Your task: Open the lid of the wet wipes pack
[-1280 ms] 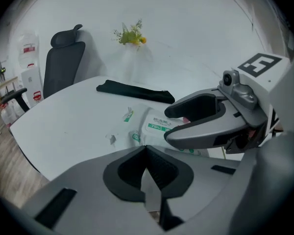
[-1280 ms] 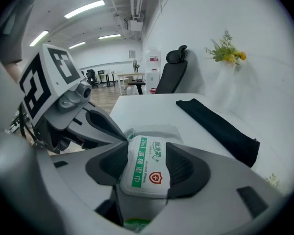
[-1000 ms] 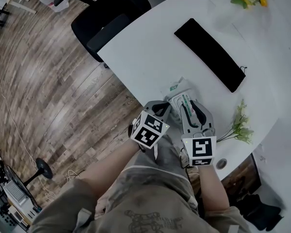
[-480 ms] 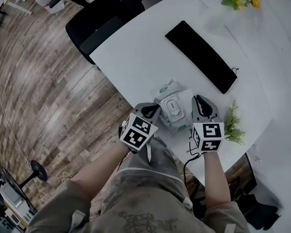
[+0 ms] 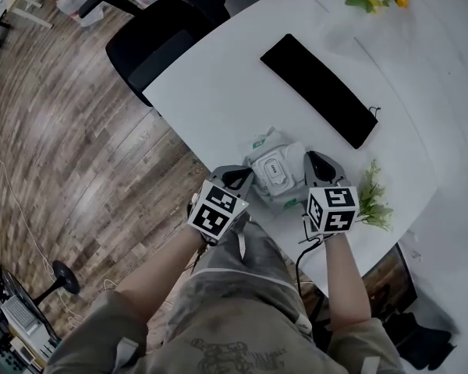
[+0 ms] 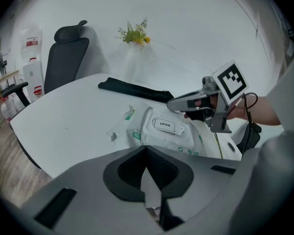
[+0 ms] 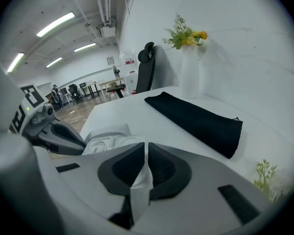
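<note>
wet wipes pack (image 5: 290, 174) lies flat on the white table (image 5: 218, 92) near its front edge, between the two grippers, with its lid (image 6: 165, 125), printed "open", facing up and not yet lifted. left gripper (image 5: 238, 176) sits just beside the pack's left edge with its jaws together, nothing made out between them. right gripper (image 5: 316, 160) is at the pack's right edge and its jaws have just been closing, now down to a thin slit. a white sliver shows in the slit, can't tell if it's pack film or just table behind. black pouch (image 5: 320, 92) lies well apart further up the table, green sprig (image 5: 372, 195) near the right gripper. handling guess: the pack is a soft film bag, light to middling, squashy, and likely to slide on the smooth table and crumple if pinched on the body. the lid looks like stiffer plastic on a hinge, flat and low, so there's little to grab. best hold is probably the small lip on the lid's edge toward the right gripper, with one pad tip under it, prying up rather than squeezing. the other gripper likely has to pin the pack down on its edge or rim, else the whole pack lifts with the lid. film is glossy so grip may slip. nothing fragile, but the hinge could tear if yanked.
</note>
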`<state>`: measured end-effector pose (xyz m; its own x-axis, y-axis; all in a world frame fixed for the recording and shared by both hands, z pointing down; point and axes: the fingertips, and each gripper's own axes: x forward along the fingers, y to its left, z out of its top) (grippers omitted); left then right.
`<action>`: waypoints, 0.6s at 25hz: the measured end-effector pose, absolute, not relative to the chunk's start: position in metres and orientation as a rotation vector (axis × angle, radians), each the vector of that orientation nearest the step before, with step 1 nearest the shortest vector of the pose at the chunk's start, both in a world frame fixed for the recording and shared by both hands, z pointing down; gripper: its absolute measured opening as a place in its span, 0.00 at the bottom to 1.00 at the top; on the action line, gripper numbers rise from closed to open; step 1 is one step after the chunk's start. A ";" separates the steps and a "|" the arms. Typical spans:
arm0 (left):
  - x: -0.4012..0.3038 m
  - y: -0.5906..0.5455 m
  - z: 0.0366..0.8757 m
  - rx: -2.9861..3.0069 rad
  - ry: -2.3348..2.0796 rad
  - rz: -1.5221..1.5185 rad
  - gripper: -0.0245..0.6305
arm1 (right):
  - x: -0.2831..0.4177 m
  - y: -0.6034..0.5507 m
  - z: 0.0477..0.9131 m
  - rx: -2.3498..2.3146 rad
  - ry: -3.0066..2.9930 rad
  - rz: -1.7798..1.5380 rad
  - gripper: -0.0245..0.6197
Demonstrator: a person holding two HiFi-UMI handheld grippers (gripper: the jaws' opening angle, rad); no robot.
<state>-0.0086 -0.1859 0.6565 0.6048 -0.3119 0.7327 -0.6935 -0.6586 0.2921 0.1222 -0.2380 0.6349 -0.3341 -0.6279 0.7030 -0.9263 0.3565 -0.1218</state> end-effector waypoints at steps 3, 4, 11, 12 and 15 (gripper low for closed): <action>-0.018 -0.182 0.651 2.265 -0.818 0.929 0.06 | 0.122 -0.238 0.609 1.369 -2.121 0.739 0.10; -0.020 -0.182 0.645 2.272 -0.829 0.929 0.06 | 0.122 -0.238 0.597 1.375 -2.141 0.738 0.10; -0.033 -0.191 0.569 2.390 -0.933 0.880 0.06 | 0.110 -0.231 0.503 1.387 -2.292 0.634 0.09; -0.035 -0.193 0.557 2.413 -0.946 0.881 0.06 | 0.107 -0.229 0.489 1.378 -2.308 0.595 0.09; -0.038 -0.198 0.519 2.481 -0.990 0.844 0.06 | 0.102 -0.225 0.446 1.374 -2.365 0.501 0.09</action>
